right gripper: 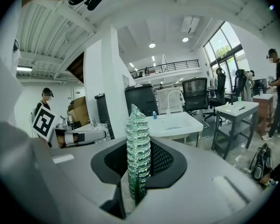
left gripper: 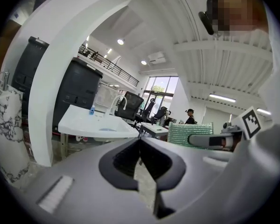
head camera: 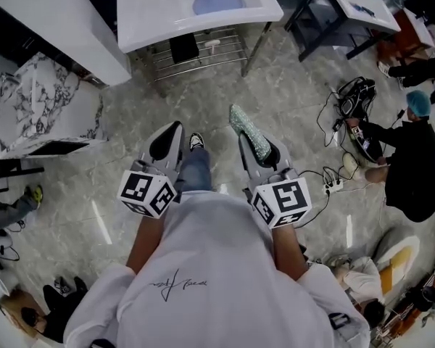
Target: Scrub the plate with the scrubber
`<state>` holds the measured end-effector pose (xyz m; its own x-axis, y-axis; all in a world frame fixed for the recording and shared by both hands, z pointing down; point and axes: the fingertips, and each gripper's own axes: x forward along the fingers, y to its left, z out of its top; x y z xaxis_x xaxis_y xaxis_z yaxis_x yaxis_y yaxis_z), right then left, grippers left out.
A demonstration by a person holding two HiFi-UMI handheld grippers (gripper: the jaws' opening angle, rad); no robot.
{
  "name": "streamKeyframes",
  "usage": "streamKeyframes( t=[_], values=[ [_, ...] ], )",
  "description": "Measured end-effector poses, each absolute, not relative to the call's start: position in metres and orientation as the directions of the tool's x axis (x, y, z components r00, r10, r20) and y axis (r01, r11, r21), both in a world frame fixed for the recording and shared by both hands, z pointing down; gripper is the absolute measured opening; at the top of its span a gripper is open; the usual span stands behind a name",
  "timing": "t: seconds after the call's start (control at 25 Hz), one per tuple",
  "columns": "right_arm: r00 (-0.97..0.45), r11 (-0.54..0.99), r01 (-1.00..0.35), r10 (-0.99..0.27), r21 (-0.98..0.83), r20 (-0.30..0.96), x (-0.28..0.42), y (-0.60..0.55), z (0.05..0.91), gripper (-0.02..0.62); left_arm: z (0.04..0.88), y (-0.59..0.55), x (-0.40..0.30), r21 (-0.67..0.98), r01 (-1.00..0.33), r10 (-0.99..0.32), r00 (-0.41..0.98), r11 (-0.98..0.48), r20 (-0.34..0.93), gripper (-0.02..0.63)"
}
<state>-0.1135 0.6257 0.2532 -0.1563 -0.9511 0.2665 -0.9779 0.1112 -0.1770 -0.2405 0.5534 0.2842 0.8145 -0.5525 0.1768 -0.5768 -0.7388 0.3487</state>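
Note:
A white sink stand [head camera: 152,17] is ahead of me across the floor, with a pale blue plate [head camera: 217,2] lying in its basin. My right gripper [head camera: 255,148] is shut on a green textured scrubber [head camera: 248,130], which sticks up past the jaws; the right gripper view shows the scrubber [right gripper: 138,139] pinched upright between the pads. My left gripper [head camera: 172,130] is shut with nothing in it, jaws meeting in the left gripper view [left gripper: 140,146]. Both grippers are held level at waist height, well short of the sink [left gripper: 95,122].
A marble-patterned counter [head camera: 47,104] stands at the left, beside a white pillar [head camera: 54,20]. A wire rack [head camera: 203,53] sits under the sink. A person in black [head camera: 413,165] crouches at the right near cables [head camera: 351,96] and a power strip [head camera: 334,187]. A desk [head camera: 355,2] stands far right.

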Motion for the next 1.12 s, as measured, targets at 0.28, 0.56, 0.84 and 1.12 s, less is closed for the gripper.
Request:
streamKeyframes(
  t=[0.28, 0.56, 0.84, 1.12],
  values=[
    [-0.148, 0.104, -0.979, -0.954, -0.173, 0.261, -0.094, 0.536, 0.240, 0.049, 0.271, 0.466, -0.222, 0.339, -0.576, -0.549, 0.816, -0.744, 0.182, 0.002],
    [-0.170, 0.109, -0.970, -0.944, -0.218, 0.284, -0.090, 0.454, 0.239, 0.049, 0.272, 0.378, -0.208, 0.341, -0.558, -0.519, 0.830, -0.757, 0.205, 0.002],
    [-0.212, 0.152, -0.964, -0.935, -0.216, 0.286, -0.095, 0.402, 0.240, 0.049, 0.274, 0.332, -0.203, 0.315, -0.542, -0.503, 0.840, -0.779, 0.202, 0.003],
    [-0.375, 0.309, -0.912, -0.894, -0.268, 0.246, -0.117, 0.376, 0.236, 0.063, 0.272, 0.302, -0.213, 0.464, -0.505, -0.519, 0.848, -0.727, 0.110, 0.003]
  ],
)
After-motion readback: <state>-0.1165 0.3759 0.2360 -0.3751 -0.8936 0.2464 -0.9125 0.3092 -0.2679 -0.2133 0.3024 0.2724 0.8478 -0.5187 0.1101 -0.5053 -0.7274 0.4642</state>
